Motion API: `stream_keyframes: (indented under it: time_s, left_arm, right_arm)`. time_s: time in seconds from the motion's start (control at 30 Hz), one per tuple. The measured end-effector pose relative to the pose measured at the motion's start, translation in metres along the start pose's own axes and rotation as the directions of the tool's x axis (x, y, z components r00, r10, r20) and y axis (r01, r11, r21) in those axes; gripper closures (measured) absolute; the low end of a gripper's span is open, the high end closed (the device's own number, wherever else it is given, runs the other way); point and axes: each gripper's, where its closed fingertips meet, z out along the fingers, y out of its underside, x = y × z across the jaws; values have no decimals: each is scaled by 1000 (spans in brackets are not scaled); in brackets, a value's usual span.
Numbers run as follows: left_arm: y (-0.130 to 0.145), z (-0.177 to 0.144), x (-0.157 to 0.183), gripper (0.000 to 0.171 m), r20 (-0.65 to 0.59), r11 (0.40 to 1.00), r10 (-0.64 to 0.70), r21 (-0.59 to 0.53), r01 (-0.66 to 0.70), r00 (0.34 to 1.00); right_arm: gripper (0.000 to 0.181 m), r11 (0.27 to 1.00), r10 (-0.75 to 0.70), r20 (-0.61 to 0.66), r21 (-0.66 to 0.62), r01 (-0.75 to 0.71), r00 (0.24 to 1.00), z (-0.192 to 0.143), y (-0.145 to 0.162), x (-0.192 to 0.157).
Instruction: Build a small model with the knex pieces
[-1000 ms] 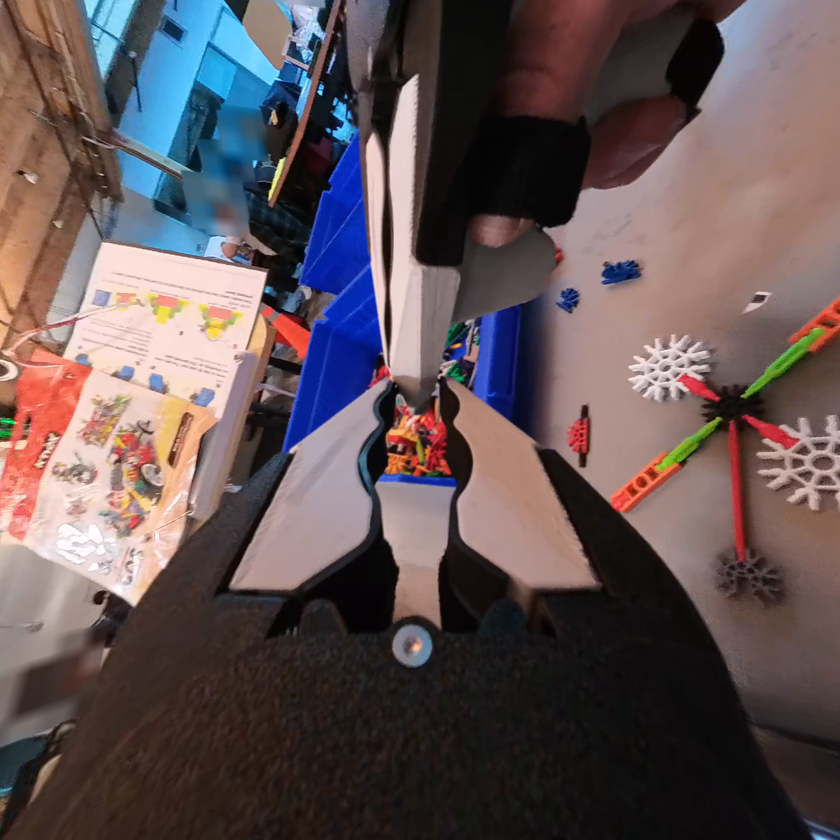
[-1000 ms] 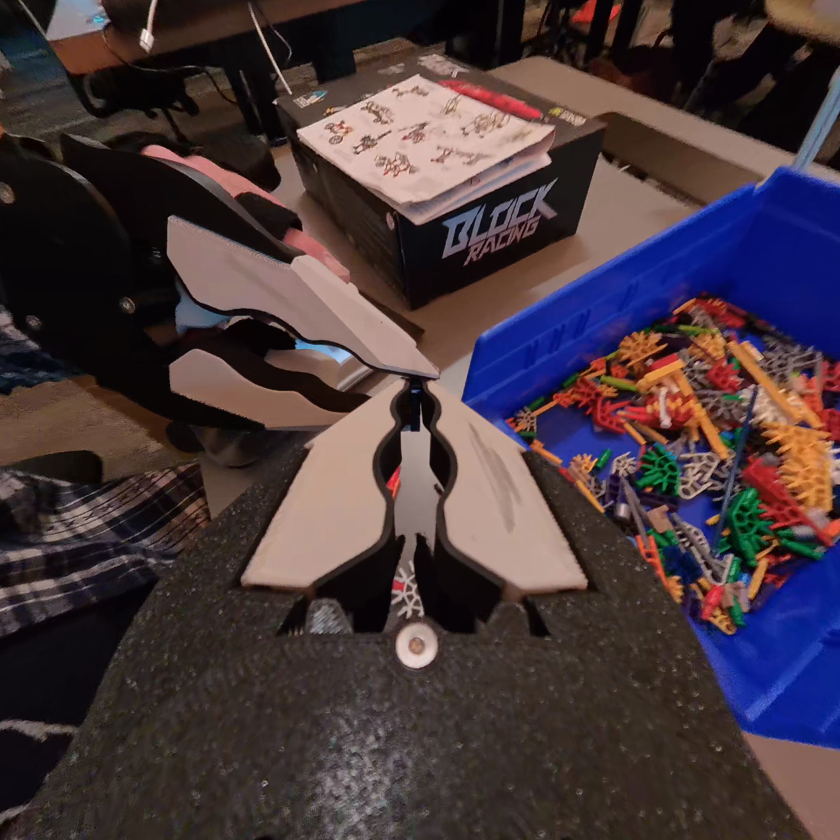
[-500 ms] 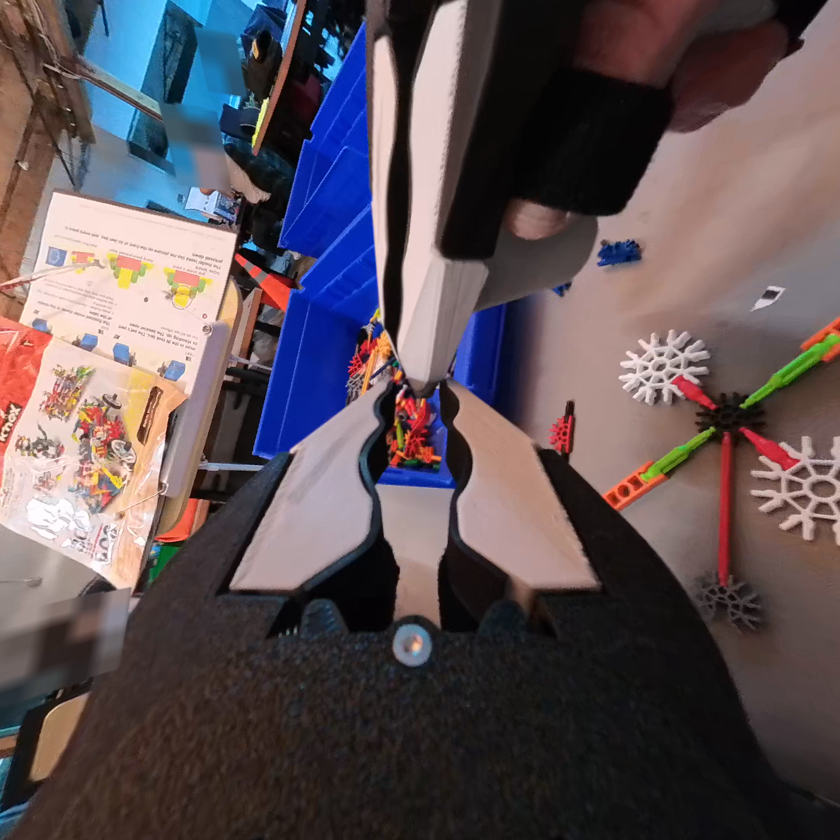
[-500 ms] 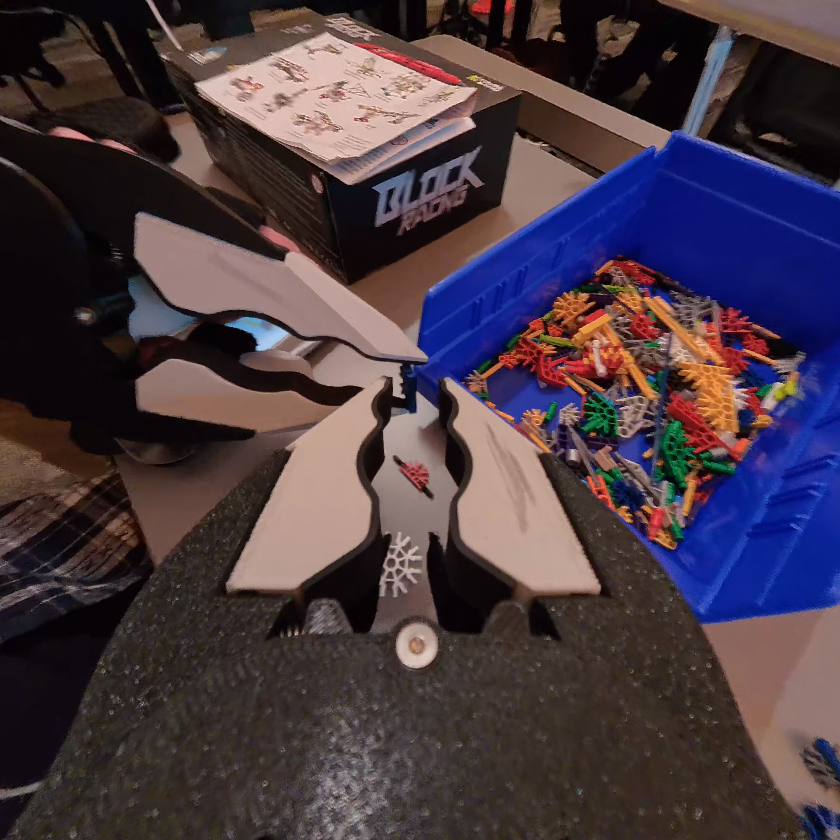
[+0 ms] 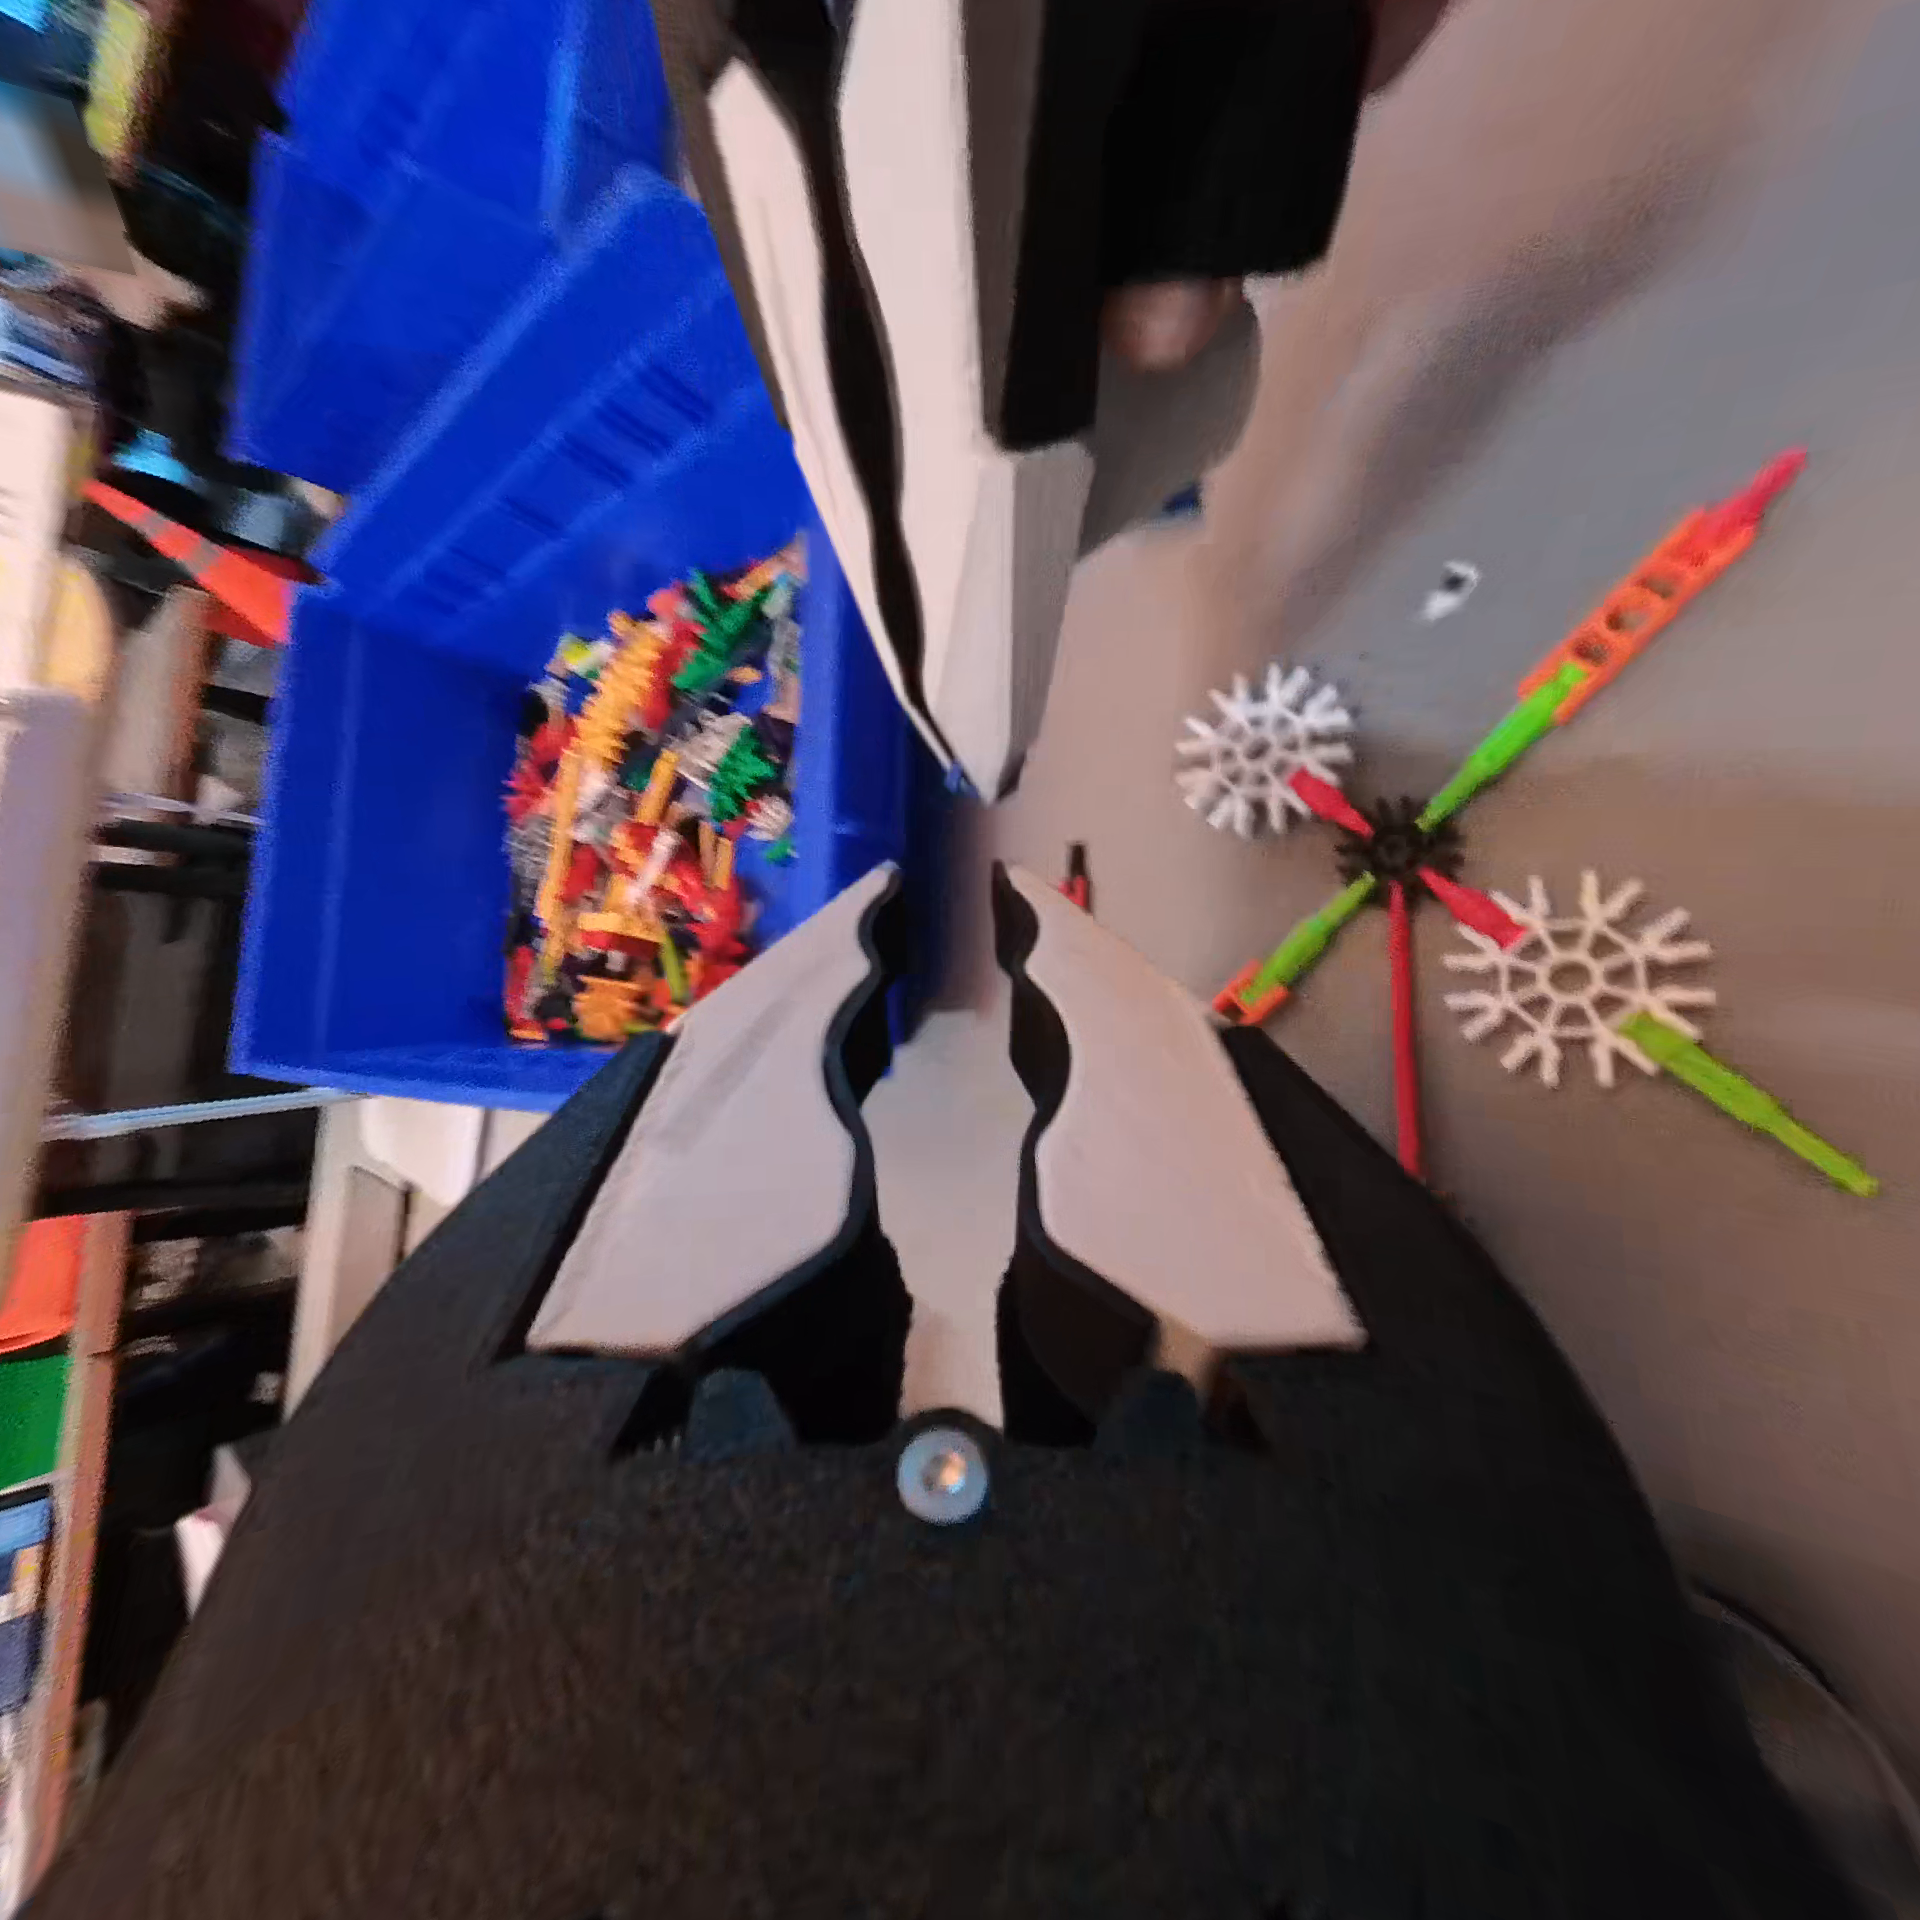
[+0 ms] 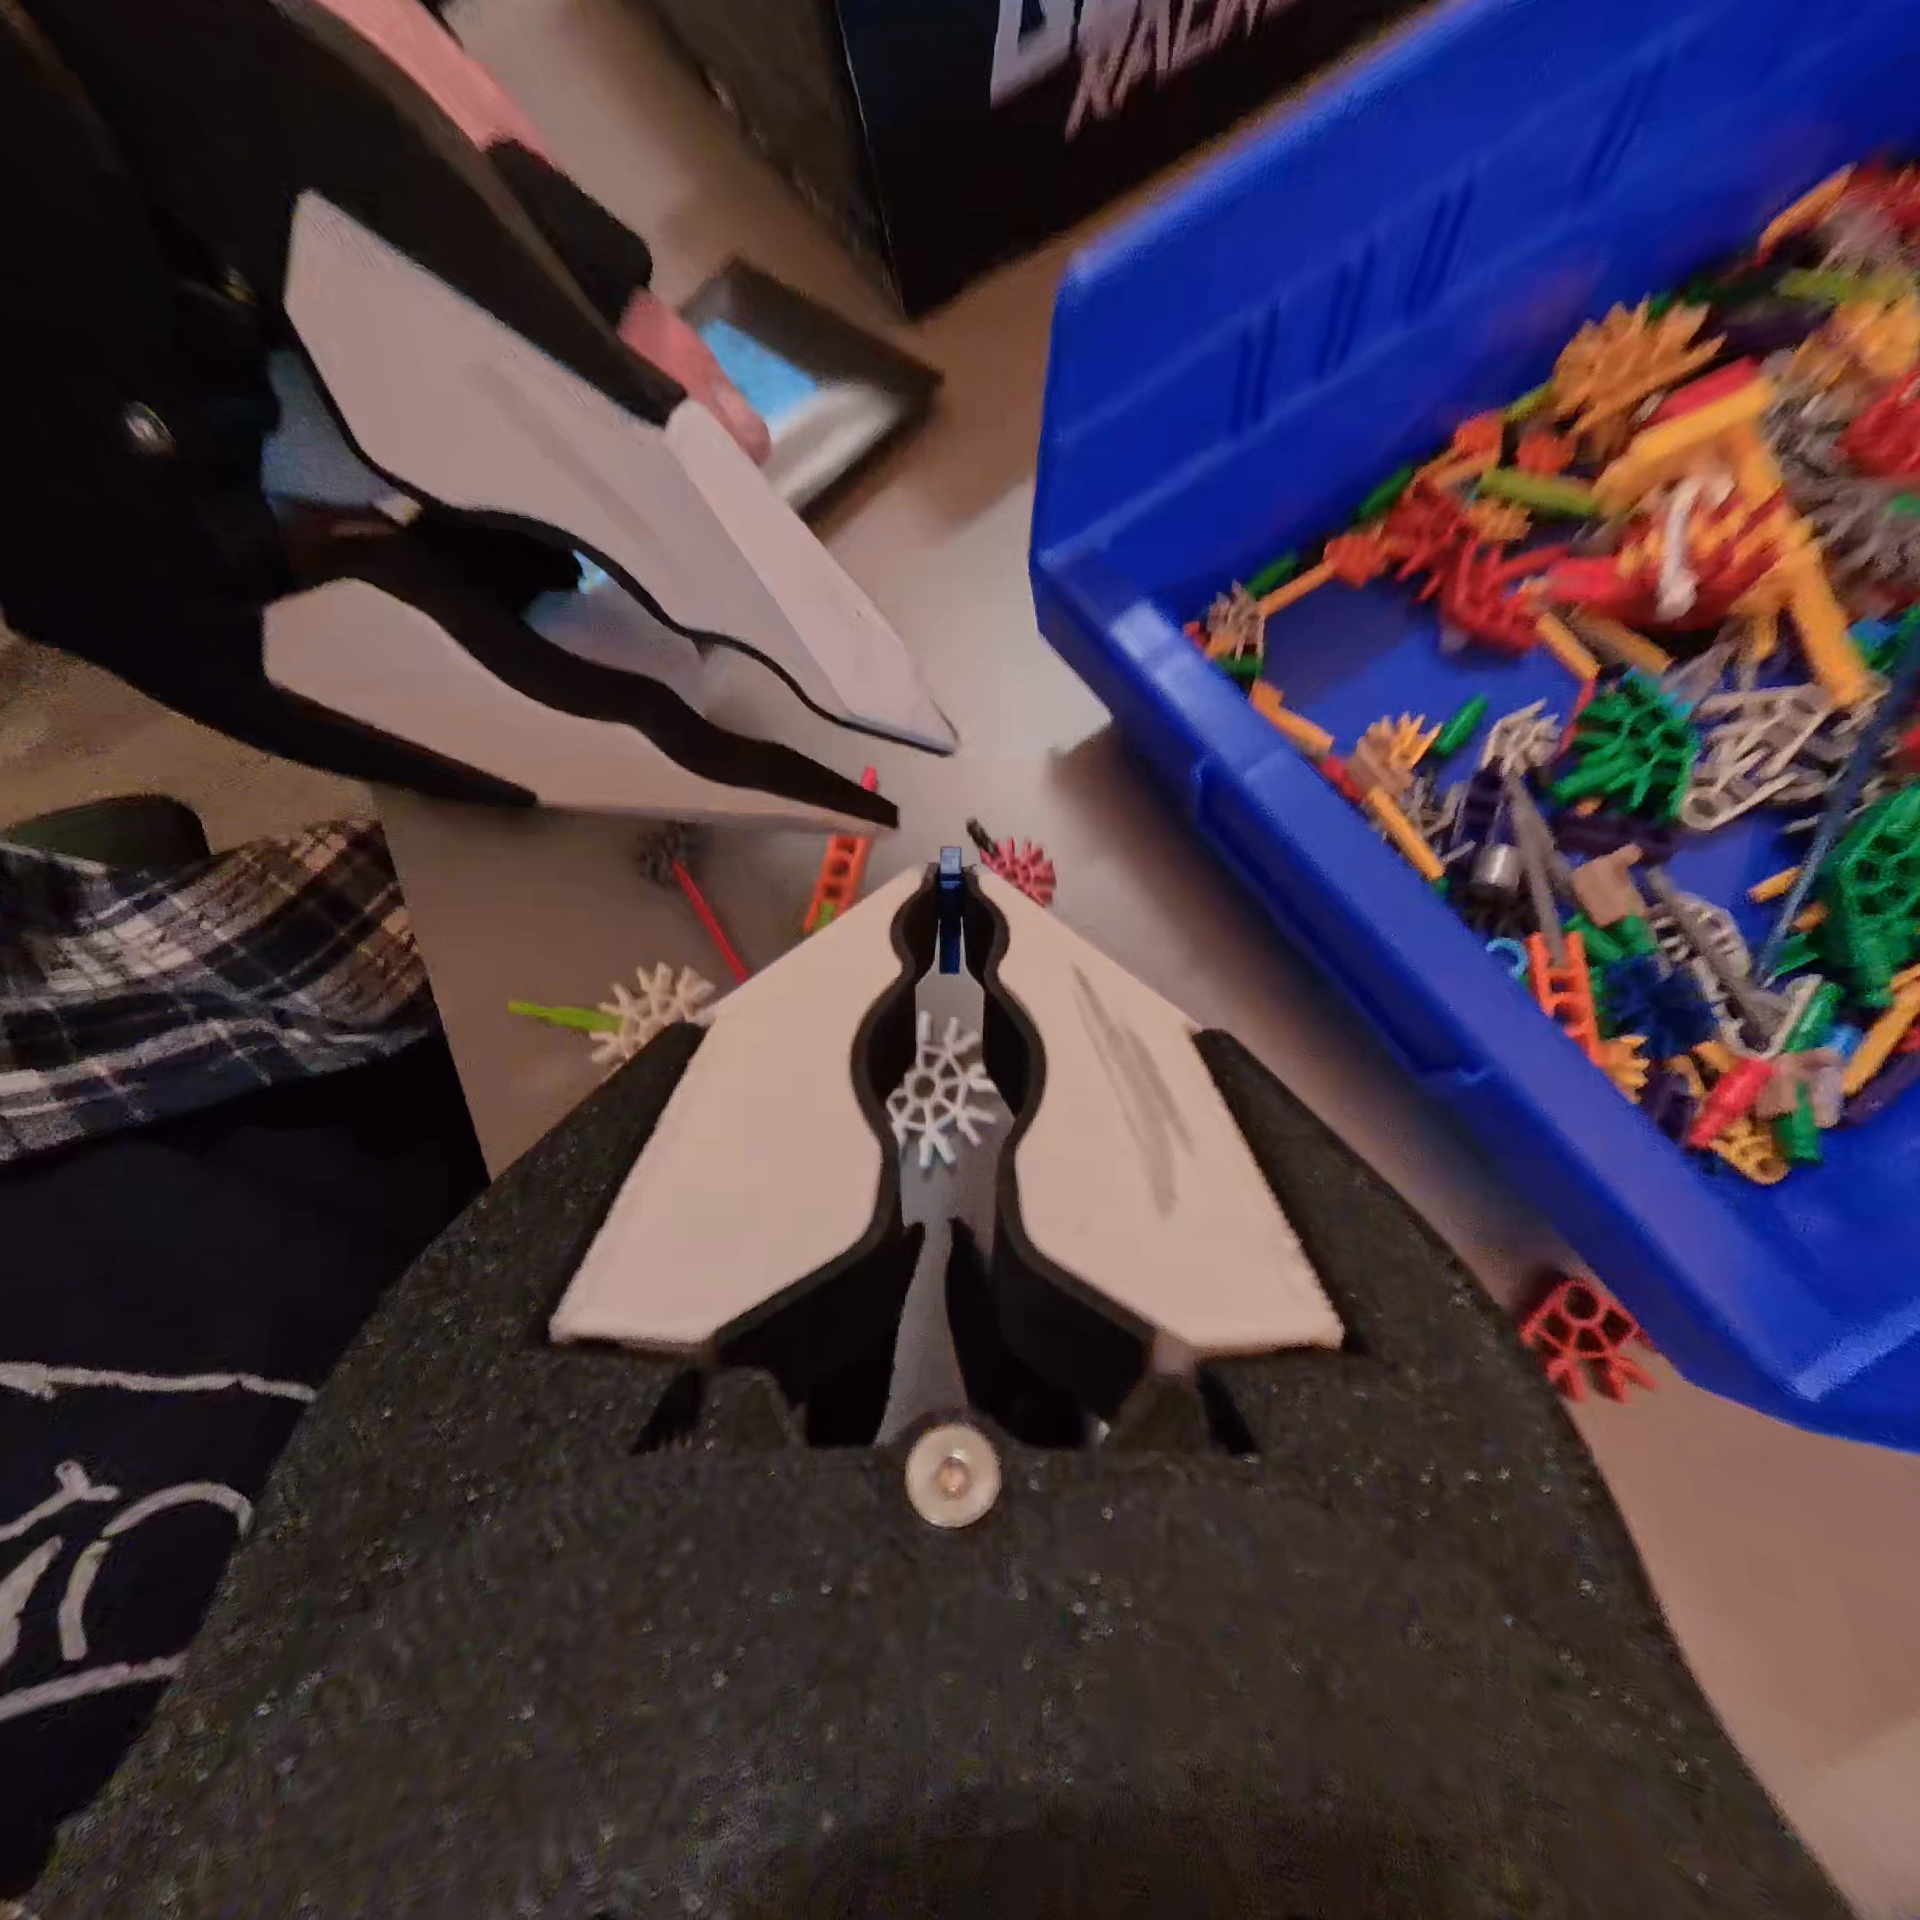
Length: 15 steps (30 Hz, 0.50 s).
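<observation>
My right gripper (image 6: 951,878) is shut on a small blue rod (image 6: 948,920) that stands upright between its tips, above the table. My left gripper (image 5: 948,888) is open and empty. In the right wrist view it comes in from the upper left (image 6: 914,779), its tips a short way from the blue rod. In the left wrist view the right gripper (image 5: 982,784) hangs in from the top, held by a hand, with the blue rod (image 5: 958,777) at its tip. A flat model lies on the table: a black hub (image 5: 1392,847) with red and green rods and two white snowflake connectors (image 5: 1574,977).
A blue bin (image 6: 1299,416) full of coloured building pieces stands right of the grippers. More blue bins (image 5: 436,312) lie behind it. A black box (image 6: 935,156) stands at the back. Loose red connectors (image 6: 1023,868) lie on the table. Plaid cloth (image 6: 208,966) lies at the left. Less than 4 cm separates the two grippers' tips. The black hub (image 5: 1392,847) is about equally far from each gripper, around 8 cm.
The grippers' tips met at the blue rod a second ago; now they stand apart. The right gripper's jaws were wider half a second ago and are now closed on the rod. Both views have swung.
</observation>
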Motion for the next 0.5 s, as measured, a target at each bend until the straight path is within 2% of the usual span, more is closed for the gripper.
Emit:
stream_keyframes:
  time_s: [0.13,0.2,0.4,0.5]
  left_arm:
    - [12,8,15,160,-120,999,-42,-10,41,992]
    - [19,14,15,160,-129,999,-46,-32,42,991]
    - [29,22,28,160,-238,997,-62,-58,50,969]
    - [34,25,32,159,-262,996,-62,-71,45,963]
  right_arm:
    - [178,994,41,58,-106,-34,997,13,24,7]
    - [178,986,57,72,-158,-45,996,19,35,11]
    - [178,970,99,113,-234,-70,989,32,48,14]
    - [174,967,85,92,-249,-60,992,32,47,17]
